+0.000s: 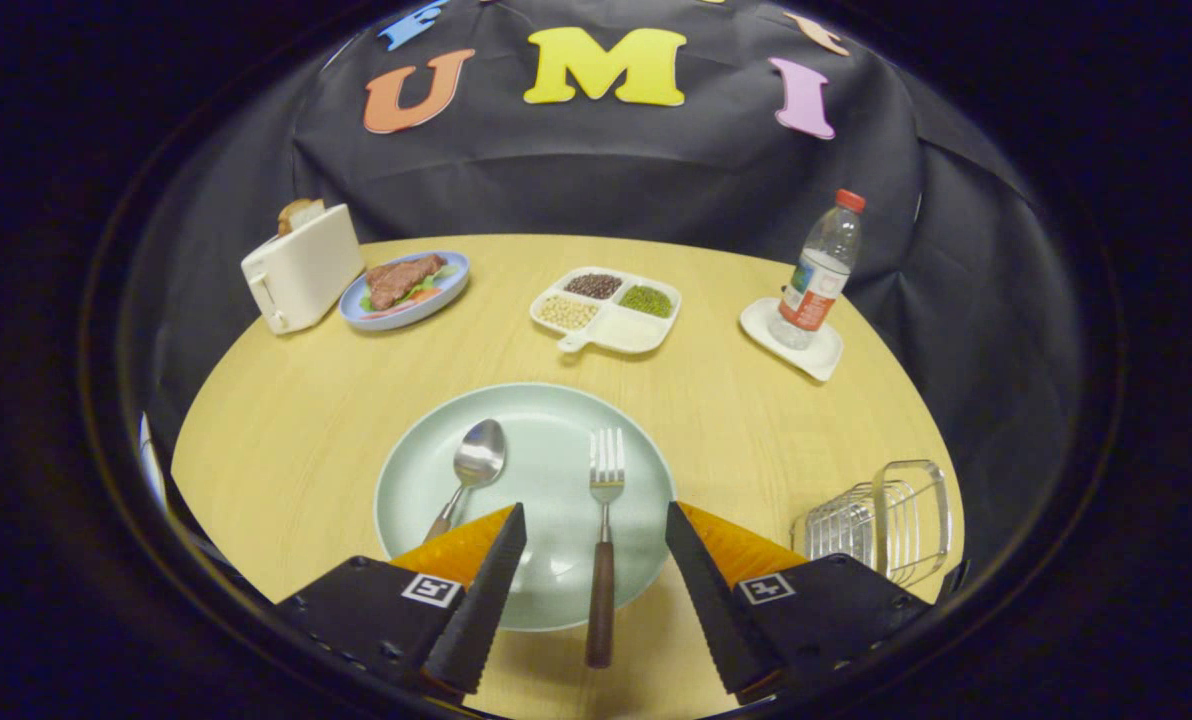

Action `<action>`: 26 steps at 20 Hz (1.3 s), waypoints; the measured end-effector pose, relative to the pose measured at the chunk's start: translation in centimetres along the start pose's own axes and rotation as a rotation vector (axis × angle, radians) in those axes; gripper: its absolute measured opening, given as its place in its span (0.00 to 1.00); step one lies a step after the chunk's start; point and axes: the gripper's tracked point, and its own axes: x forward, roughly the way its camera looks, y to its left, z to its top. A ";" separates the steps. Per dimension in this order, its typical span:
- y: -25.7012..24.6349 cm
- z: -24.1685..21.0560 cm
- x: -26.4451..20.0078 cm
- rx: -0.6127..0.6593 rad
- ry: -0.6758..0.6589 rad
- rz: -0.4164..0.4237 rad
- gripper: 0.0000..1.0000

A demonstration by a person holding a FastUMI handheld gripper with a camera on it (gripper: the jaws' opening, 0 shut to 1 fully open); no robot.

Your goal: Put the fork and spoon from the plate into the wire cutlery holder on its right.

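So the gripper (596, 525) is held low over the near edge of the round wooden surface (286, 440), and the jaws are spread wide apart with nothing gripped. A pale green plate (546, 420) is set near that edge, and the fork (604, 545) is laid on it with the tines pointed toward the far side; its dark handle is hung out past the plate's near rim, right in the gap between the two jaws, not touched by either. The spoon (471, 470) is laid on the plate too, off to the left of the fork, bowl up and handle partly hidden behind the left jaw. The wire cutlery holder (881, 525) is parked at the right edge of the surface, just beyond the right jaw and well clear of the plate. Toward the far edge, a white toaster (301, 268), a blue plate of food (406, 290), a divided snack tray (606, 308) and a water bottle (821, 268) on a white coaster (794, 342) are lined up.
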 end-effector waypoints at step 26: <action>0.6 -0.3 -0.1 0.124 0.158 0.070 0.01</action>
